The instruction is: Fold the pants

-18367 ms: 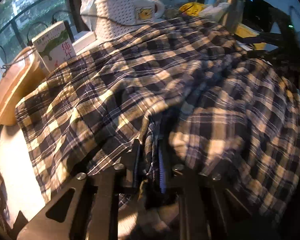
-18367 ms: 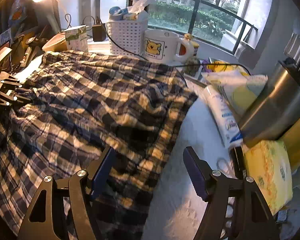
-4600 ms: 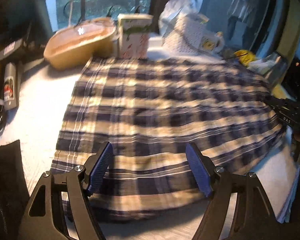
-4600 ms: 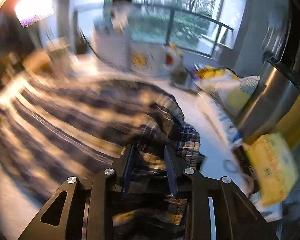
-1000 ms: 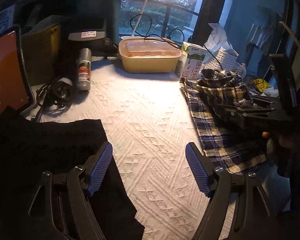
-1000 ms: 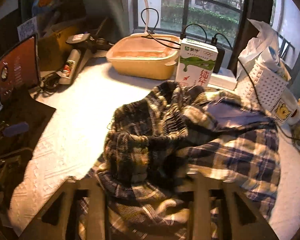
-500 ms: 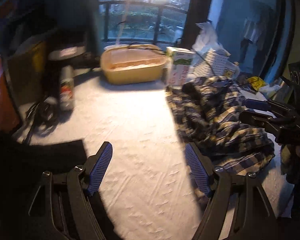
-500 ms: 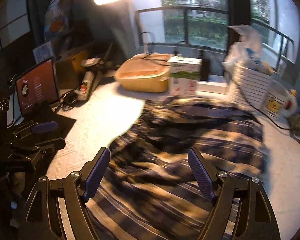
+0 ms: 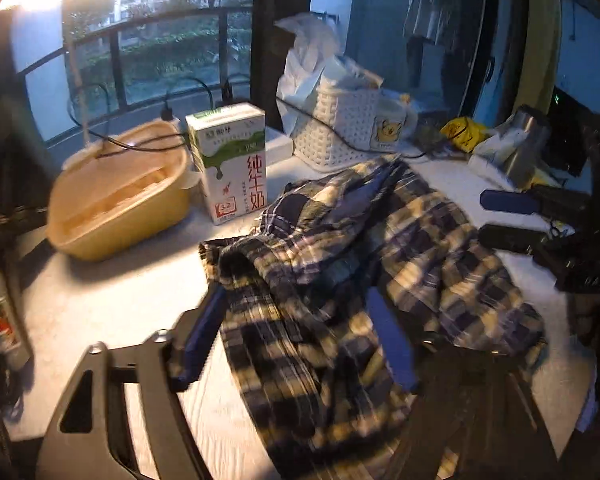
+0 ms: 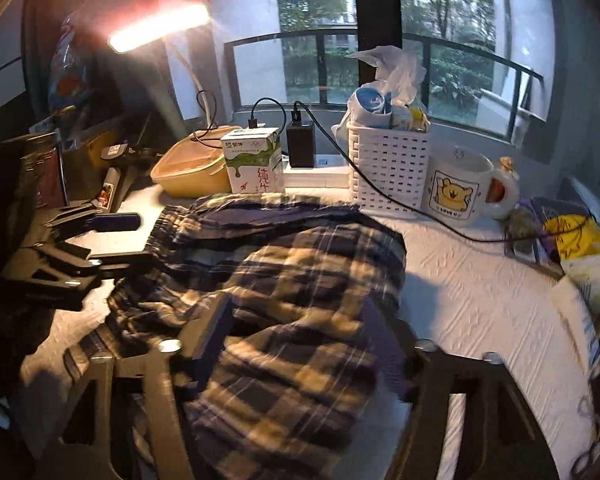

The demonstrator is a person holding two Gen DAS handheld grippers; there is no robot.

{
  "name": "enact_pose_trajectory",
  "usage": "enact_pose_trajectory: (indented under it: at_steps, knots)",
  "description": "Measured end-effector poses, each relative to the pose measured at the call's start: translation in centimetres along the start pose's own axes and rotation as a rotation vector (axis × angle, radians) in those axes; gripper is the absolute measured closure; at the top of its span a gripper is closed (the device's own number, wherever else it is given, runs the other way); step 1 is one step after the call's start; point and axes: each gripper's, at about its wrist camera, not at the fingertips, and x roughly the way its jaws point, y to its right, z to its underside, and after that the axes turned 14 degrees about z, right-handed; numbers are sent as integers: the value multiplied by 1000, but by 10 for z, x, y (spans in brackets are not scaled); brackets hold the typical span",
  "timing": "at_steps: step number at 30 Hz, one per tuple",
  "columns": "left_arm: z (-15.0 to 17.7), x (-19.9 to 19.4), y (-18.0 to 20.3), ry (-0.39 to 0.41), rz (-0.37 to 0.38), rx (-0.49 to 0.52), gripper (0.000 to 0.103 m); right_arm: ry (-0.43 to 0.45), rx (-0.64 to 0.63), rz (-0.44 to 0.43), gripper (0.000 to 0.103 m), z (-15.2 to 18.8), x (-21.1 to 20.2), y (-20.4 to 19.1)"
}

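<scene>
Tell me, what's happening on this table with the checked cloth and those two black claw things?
A person is folding plaid pants using two hand-held grippers. Right now neither one grips the fabric: the left gripper and the right gripper are both open, poised over the pants from opposite sides. The pants lie in a rumpled heap on the white table, not neatly folded, close to a milk carton and a white basket.

The left gripper (image 9: 296,336) is hovering with its two blue-padded fingers (image 9: 202,334) spread wide apart and gripping nothing. The right gripper (image 10: 300,344) is also standing wide, with nothing pinched between its fingers (image 10: 210,336). Both are pointing forward and slightly downward.
</scene>
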Motion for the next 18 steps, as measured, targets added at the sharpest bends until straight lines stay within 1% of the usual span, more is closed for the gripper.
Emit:
enact_pose_trajectory:
  at_steps: [1, 2, 3, 4, 6, 7, 10, 11, 14, 15, 17, 18]
  knots:
    - [-1, 7, -5, -25, -15, -2, 60, 4, -15, -12, 58, -3, 5, 2]
    - [-3, 14, -14, -45, -36, -17, 70, 4, -34, -20, 65, -6, 11, 4]
    - [-3, 15, -19, -47, -42, -30, 71, 1, -49, -22, 65, -8, 17, 4]
    - [-3, 16, -27, -41, -51, -48, 71, -1, -67, -26, 65, -12, 23, 5]
    - [-2, 14, -40, -28, -94, -78, 72, -9, -99, -40, 65, -20, 40, 6]
    - [-1, 13, -44, -26, -99, -90, 72, -16, -109, -43, 65, -24, 49, 7]
    - [3, 10, -57, -23, -114, -119, 71, -47, -148, -52, 72, -33, 82, 6]
    - [5, 11, -61, -30, -114, -130, 69, -62, -161, -48, 72, -33, 93, 5]
    - [6, 8, -72, -36, -86, -170, 65, -108, -198, -51, 72, -30, 125, -1]
    - [4, 4, -73, -38, -77, -178, 63, -99, -203, -53, 72, -30, 127, -2]
    - [-2, -8, -71, -31, -79, -176, 54, -97, -208, -50, 72, -34, 126, -1]
    - [-5, -16, -68, -12, -80, -164, 52, -89, -205, -44, 72, -38, 124, 1]
